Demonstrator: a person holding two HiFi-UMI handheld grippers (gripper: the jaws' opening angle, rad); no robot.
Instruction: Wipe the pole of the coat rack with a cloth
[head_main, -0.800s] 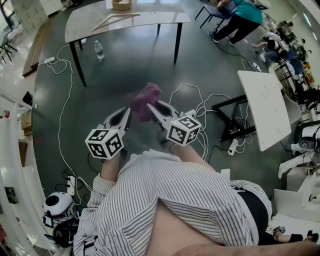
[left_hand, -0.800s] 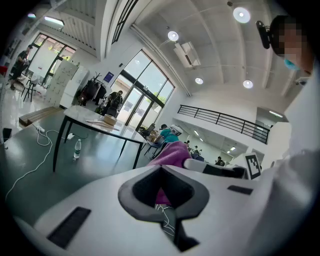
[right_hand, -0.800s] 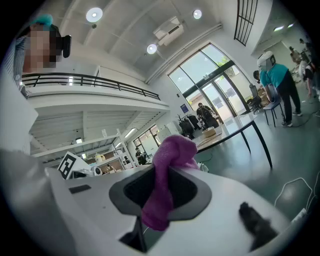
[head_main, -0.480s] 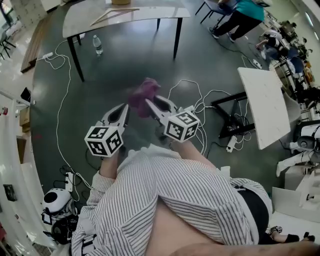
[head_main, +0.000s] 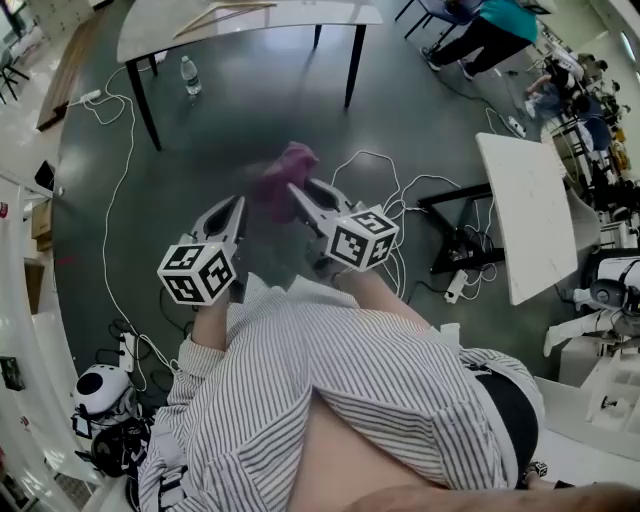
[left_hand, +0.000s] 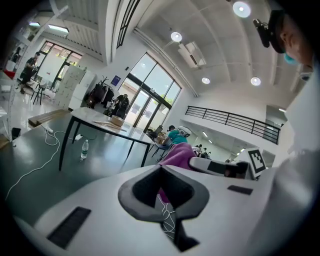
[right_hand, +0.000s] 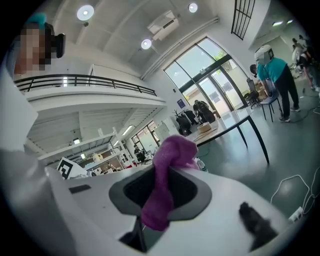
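The right hand-held gripper (head_main: 293, 190) is clenched on a purple cloth (head_main: 281, 176), which it holds in the air above the dark floor (head_main: 250, 110), in front of the person. In the right gripper view the cloth (right_hand: 164, 182) runs up between the jaws, bunches in a lump above them, and its lower end hangs out below. The left hand-held gripper (head_main: 236, 206) is just left of the cloth, apart from it. Its jaws are pressed together on nothing (left_hand: 161, 172), and the cloth (left_hand: 177, 155) shows beyond them. Both point away from the person's striped shirt (head_main: 330, 400).

On the far side stands a bench (head_main: 250, 15) on dark legs, with a water bottle (head_main: 186, 72) on the floor to its left. White cables (head_main: 400, 195) loop over the floor to the right of the grippers.
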